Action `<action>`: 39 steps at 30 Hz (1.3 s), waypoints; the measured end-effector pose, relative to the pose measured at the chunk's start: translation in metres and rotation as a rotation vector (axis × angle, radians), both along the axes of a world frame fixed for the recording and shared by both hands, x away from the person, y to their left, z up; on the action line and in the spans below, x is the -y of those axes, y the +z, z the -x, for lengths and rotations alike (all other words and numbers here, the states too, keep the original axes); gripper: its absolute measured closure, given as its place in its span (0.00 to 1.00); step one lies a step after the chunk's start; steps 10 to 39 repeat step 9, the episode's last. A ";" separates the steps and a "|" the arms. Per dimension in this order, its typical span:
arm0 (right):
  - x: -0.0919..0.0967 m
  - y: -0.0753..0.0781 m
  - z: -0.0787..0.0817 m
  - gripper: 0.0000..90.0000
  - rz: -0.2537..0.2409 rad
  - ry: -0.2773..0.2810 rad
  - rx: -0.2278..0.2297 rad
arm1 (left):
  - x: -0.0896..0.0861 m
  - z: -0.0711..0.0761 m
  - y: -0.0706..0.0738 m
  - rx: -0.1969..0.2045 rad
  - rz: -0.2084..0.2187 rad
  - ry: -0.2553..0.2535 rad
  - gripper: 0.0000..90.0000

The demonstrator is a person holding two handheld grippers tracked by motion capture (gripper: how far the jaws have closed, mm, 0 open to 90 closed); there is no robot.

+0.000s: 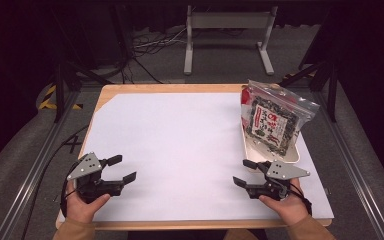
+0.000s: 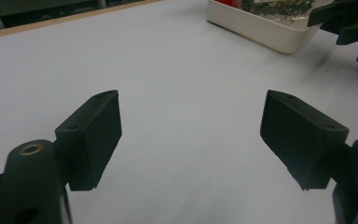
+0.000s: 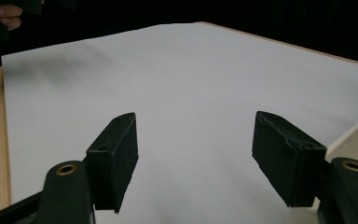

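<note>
Both grippers, your left gripper (image 1: 121, 169) and right gripper (image 1: 243, 172), sit wide-jawed and empty near the table's (image 1: 180, 150) front edge. Nothing looks started: the bagged snack (image 1: 272, 119) rests untouched in its tray (image 1: 292, 155) along the right edge.

Wooden table (image 1: 105, 95) carries white sheet (image 1: 180, 145) and cream tray (image 1: 292, 156).

Bag (image 1: 274, 119) in tray (image 1: 294, 156), table's (image 1: 180, 135) right side; grippers apparently near front corners.

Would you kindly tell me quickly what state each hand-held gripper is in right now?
Left hand-held gripper: open, holding nothing.
Right hand-held gripper: open, holding nothing.
</note>
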State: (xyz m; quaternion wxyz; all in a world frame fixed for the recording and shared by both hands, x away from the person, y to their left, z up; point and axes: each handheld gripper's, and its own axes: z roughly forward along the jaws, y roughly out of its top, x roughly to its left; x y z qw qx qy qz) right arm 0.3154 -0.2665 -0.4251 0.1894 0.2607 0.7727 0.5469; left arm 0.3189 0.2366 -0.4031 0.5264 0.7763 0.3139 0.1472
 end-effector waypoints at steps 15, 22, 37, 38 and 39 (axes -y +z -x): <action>-0.001 -0.003 -0.003 0.34 -0.008 -0.032 0.019 | -0.002 -0.001 -0.006 -0.027 0.006 0.016 0.23; -0.001 -0.003 -0.003 0.34 -0.008 -0.032 0.019 | -0.002 -0.001 -0.006 -0.027 0.006 0.016 0.23; -0.001 -0.003 -0.003 0.34 -0.008 -0.032 0.019 | -0.002 -0.001 -0.006 -0.027 0.006 0.016 0.23; -0.001 -0.003 -0.003 0.34 -0.008 -0.032 0.019 | -0.002 -0.001 -0.006 -0.027 0.006 0.016 0.23; -0.001 -0.003 -0.003 0.34 -0.008 -0.032 0.019 | -0.002 -0.001 -0.006 -0.027 0.006 0.016 0.23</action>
